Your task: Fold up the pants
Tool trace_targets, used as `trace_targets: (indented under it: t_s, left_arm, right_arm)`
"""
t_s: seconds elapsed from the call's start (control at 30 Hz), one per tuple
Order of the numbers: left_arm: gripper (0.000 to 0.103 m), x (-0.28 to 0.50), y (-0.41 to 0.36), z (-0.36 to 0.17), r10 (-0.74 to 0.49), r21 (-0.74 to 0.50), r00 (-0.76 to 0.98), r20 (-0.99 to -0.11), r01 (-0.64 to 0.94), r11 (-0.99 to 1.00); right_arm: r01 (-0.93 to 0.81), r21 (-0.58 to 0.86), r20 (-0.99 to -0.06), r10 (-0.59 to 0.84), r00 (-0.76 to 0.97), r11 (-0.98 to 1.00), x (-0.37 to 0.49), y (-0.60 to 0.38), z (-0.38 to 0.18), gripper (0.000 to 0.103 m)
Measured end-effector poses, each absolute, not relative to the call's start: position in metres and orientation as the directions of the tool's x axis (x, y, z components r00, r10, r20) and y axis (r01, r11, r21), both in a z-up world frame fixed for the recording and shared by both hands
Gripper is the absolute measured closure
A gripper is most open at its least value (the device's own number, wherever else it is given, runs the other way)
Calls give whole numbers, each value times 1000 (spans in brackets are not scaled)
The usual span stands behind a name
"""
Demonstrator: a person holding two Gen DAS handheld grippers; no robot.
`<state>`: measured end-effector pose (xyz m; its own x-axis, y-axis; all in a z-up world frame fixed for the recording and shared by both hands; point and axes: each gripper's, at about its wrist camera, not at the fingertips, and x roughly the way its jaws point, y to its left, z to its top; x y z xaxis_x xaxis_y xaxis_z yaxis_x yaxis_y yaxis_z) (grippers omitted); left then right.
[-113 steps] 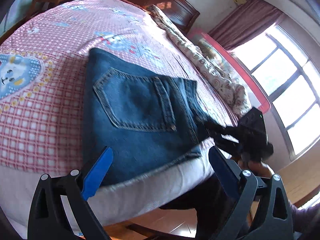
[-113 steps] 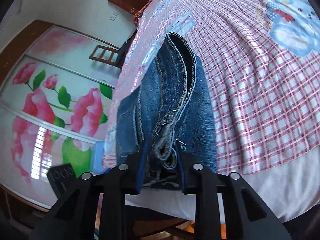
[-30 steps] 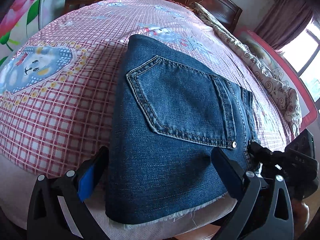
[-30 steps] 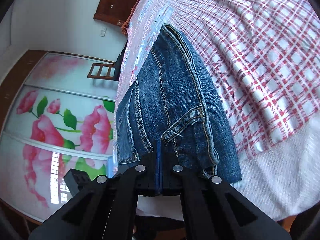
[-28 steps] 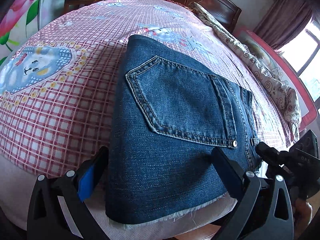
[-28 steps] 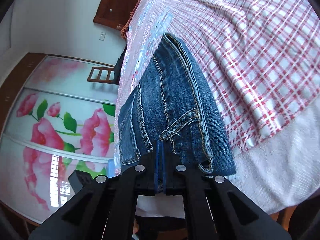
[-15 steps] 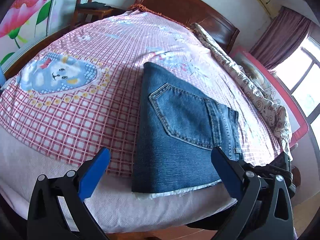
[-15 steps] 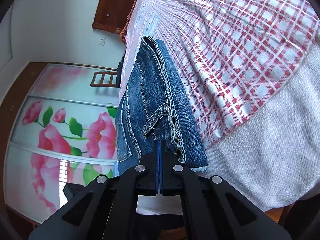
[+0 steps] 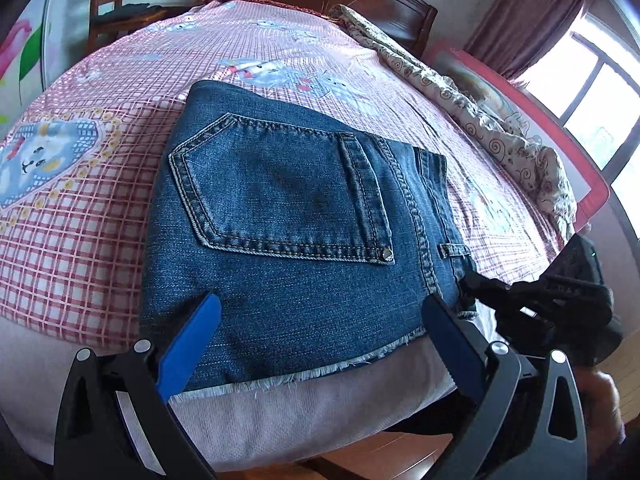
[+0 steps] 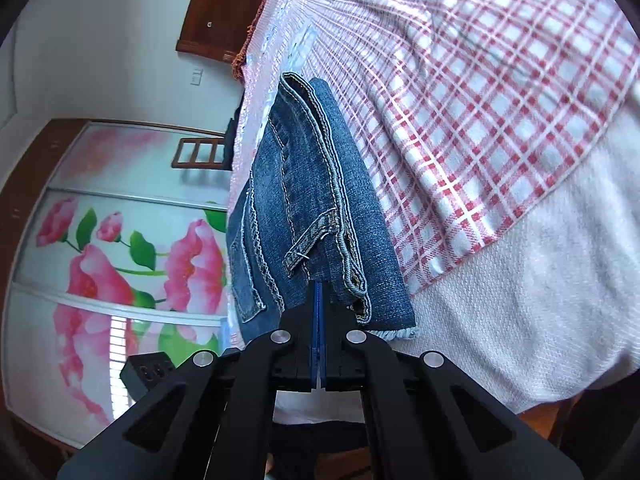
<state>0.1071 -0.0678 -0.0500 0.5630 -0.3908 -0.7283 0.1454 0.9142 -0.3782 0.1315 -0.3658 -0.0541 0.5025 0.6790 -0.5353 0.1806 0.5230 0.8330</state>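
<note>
On the pink checked bed [image 9: 80,240], blue denim pants [image 9: 300,220] look fully folded; left hand-held gripper [image 9: 320,320] gapes empty, right hand-held gripper [image 10: 319,300] is pinched closed, holding nothing.

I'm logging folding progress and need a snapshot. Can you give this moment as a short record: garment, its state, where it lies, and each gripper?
garment: jeans
state: folded into a compact stack, back pocket facing up
place: on the checked bedsheet, frayed edge near the bed's front edge
left gripper: open, over the near edge of the jeans, not gripping
right gripper: shut, at the waistband corner by a belt loop; a pinch on cloth cannot be confirmed
</note>
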Motion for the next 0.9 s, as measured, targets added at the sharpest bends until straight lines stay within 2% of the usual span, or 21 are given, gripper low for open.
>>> trace_targets:
  t_s: [0.03, 0.13, 0.17, 0.2, 0.23, 0.27, 0.47, 0.5, 0.57, 0.63, 0.73, 0.9]
  left_arm:
    - [3, 108, -68, -50, -387, -374, 561, -732, 144, 916]
    - [3, 110, -69, -49, -378, -366, 560, -737, 140, 920]
    - [3, 110, -71, -49, -370, -353, 559, -742, 144, 925]
    - [3, 110, -73, -48, -363, -342, 559, -746, 146, 928]
    - [3, 110, -73, -48, -358, -337, 559, -748, 145, 930]
    - [3, 110, -73, -48, -355, -337, 560, -749, 140, 931]
    - [3, 113, -76, -47, -354, -341, 555, -753, 131, 931]
    - [3, 113, -76, -47, -355, -341, 554, -753, 133, 931]
    - [3, 114, -75, -47, -359, -346, 555, -751, 133, 929]
    - [3, 114, -75, -47, -356, -344, 555, -752, 131, 930]
    - [3, 113, -76, -47, -358, -347, 558, -748, 131, 929]
    - [2, 112, -75, -48, -356, -344, 559, -749, 130, 930]
  right_arm:
    - [180, 815, -553, 648, 524, 551, 131, -366, -43, 100]
    - [95, 818, -513, 644, 568, 568, 150, -359, -7, 100]
    - [55, 821, -496, 662, 561, 568, 162, -351, 3, 98]
    - [20, 818, -489, 677, 551, 575, 176, -341, 11, 91]
    - [-7, 808, -493, 683, 539, 589, 192, -329, 17, 60]
    - [-27, 799, -500, 688, 527, 601, 208, -316, 20, 35]
    - [11, 779, -561, 690, 456, 626, 278, -267, -8, 35]
    - [39, 778, -575, 685, 447, 628, 283, -267, -17, 38]
    - [55, 776, -582, 679, 448, 629, 286, -270, -28, 54]
    - [45, 780, -575, 688, 442, 624, 283, -277, -32, 62]
    - [64, 779, -581, 679, 450, 624, 270, -295, -28, 60]
    - [66, 718, -624, 600, 501, 693, 229, -334, -13, 38]
